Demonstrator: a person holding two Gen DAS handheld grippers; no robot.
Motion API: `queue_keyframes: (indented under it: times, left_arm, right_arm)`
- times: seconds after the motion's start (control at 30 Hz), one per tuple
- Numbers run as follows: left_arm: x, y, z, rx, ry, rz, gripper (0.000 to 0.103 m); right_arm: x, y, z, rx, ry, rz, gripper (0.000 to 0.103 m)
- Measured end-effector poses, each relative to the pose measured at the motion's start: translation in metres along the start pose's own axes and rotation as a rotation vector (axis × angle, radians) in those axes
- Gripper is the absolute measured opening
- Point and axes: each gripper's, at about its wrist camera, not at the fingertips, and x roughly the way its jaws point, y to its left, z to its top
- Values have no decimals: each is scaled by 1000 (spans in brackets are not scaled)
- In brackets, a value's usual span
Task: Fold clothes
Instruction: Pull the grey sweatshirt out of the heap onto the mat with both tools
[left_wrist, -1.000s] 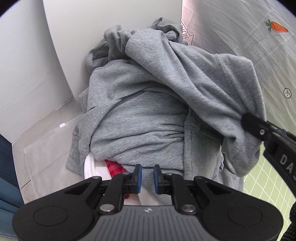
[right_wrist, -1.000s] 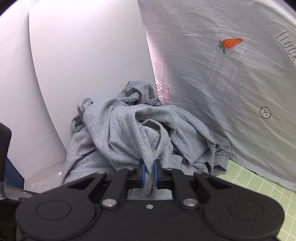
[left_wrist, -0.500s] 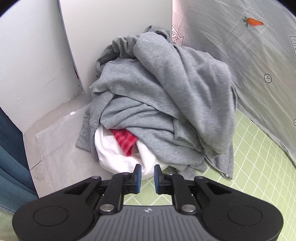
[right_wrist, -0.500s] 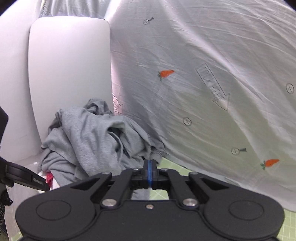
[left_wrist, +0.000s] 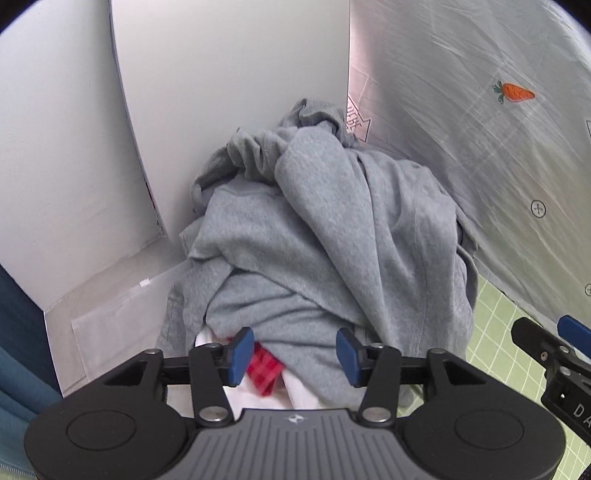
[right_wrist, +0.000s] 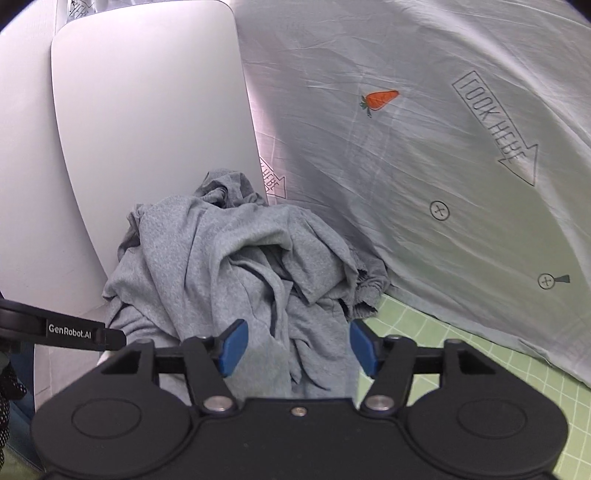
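A heap of crumpled grey clothes (left_wrist: 325, 236) lies in the corner between a white board and a printed sheet. A red checked cloth (left_wrist: 264, 367) and a white garment (left_wrist: 295, 393) poke out under its near edge. My left gripper (left_wrist: 295, 350) hovers over that near edge with its jaws opening and nothing pinched between the blue pads. The same grey clothes (right_wrist: 236, 266) fill the right wrist view. My right gripper (right_wrist: 297, 345) hangs in front of the heap, its jaws also opening, with cloth behind them but none held. The right gripper's fingers (left_wrist: 546, 347) show at the left view's right edge.
A white board (left_wrist: 229, 103) stands behind the heap, and a grey sheet (right_wrist: 424, 155) printed with carrots and arrows slopes down on the right. A green grid mat (left_wrist: 495, 339) covers the surface to the right. A clear plastic sleeve (left_wrist: 118, 317) lies on the left.
Both grippers have gone from shut to open. The right one let go of the grey cloth, swung away and came back toward the heap. The left one pulled back, then moved in again.
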Motion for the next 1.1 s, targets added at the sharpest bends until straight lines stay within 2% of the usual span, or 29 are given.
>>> queue_keyframes:
  times: [0.1, 0.2, 0.43, 0.5, 0.53, 0.57, 0.63, 0.7, 0.9, 1.1]
  left_arm:
    - [18, 9, 33, -15, -42, 26, 59]
    - [41, 17, 61, -60, -54, 14, 62]
    - [88, 10, 106, -74, -108, -20, 72]
    - [101, 10, 113, -98, -86, -25, 72]
    - [106, 11, 114, -111, -74, -35, 70]
    - [109, 12, 115, -123, -63, -46, 65]
    - [109, 13, 113, -131, -54, -70, 37]
    - [108, 11, 110, -119, -45, -34, 16]
    - [97, 9, 99, -124, -45, -33, 12]
    - [59, -3, 89, -103, -80, -50, 11]
  right_arm:
    - [39, 4, 27, 10, -17, 40, 79]
    - [80, 1, 43, 32, 18, 80, 79]
    - [155, 5, 47, 63, 135, 102, 78]
    - [161, 7, 44, 69, 126, 121, 54]
    - [162, 8, 42, 67, 122, 132, 30]
    - [162, 9, 41, 64, 117, 144, 20]
    - [159, 16, 39, 33, 103, 131, 12]
    - [156, 21, 38, -15, 96, 116, 10]
    - [138, 17, 37, -56, 86, 106, 8]
    - [93, 4, 36, -58, 3, 38, 6]
